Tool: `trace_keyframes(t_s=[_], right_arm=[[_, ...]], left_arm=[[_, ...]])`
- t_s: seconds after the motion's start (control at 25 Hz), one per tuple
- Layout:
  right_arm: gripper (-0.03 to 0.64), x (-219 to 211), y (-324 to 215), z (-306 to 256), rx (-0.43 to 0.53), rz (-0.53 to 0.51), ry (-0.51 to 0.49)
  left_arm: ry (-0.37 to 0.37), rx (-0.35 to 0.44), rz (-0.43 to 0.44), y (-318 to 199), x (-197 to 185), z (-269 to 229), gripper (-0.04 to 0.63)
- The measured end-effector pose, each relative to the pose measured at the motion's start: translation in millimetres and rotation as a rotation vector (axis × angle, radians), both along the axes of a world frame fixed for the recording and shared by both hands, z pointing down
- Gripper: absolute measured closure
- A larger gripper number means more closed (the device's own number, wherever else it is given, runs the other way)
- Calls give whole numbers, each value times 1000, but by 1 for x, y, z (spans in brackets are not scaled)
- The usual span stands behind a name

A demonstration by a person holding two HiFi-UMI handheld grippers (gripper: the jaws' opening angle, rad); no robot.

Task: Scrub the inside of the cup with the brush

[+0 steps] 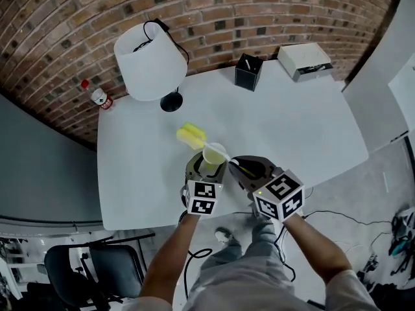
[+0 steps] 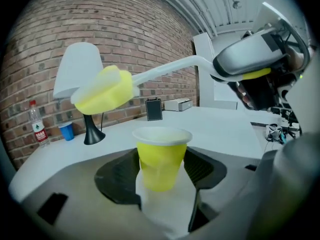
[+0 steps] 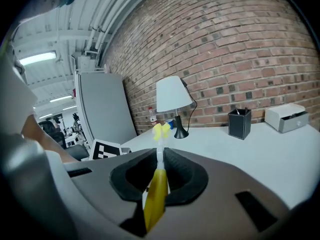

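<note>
My left gripper (image 1: pixel 206 169) is shut on a yellow cup (image 2: pixel 161 156) with a white rim, held upright above the white table (image 1: pixel 292 128). The same cup (image 1: pixel 213 156) shows in the head view just past the left jaws. My right gripper (image 1: pixel 249 168) is shut on the yellow-and-white handle of a brush (image 3: pixel 156 186). The brush's yellow sponge head (image 2: pixel 104 90) hangs in the air above and left of the cup's mouth, outside the cup. In the head view the sponge head (image 1: pixel 190 135) lies beyond the cup.
A white lamp (image 1: pixel 150 60) with a black base stands at the back left. A black pen holder (image 1: pixel 248 72) and a white box (image 1: pixel 305 61) sit along the brick wall. A water bottle (image 1: pixel 98 96) stands at the table's left corner. A small blue cup (image 2: pixel 65 131) stands beside the lamp.
</note>
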State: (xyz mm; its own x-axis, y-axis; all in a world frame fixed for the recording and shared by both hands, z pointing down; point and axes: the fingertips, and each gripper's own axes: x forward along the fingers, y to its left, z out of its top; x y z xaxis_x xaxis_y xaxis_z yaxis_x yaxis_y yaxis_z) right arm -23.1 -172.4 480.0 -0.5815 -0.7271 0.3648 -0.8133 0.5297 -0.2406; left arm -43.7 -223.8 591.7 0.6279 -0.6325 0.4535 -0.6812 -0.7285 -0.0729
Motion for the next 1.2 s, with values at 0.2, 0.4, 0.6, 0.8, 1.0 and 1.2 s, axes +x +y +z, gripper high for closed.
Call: trace_keyframes(t_s=[0.2, 0.4, 0.6, 0.8, 1.0, 1.2], right_arm=[[577, -3, 3, 7, -1, 65, -3], [577, -8, 7, 7, 0, 86, 8], [577, -12, 10, 10, -16, 94, 1], [577, -18, 15, 13, -33, 93, -2], [577, -22, 23, 15, -43, 96, 16], [577, -22, 31, 11, -18, 101, 37]], left_arm=[[33, -45, 52, 7, 3, 11, 314], [23, -65, 71, 15, 0, 21, 314], [21, -79, 84, 18, -3, 30, 314], [-21, -111, 90, 23, -10, 41, 314], [-35, -122, 47, 30, -24, 39, 314], [-11, -121, 3, 44, -38, 25, 319]])
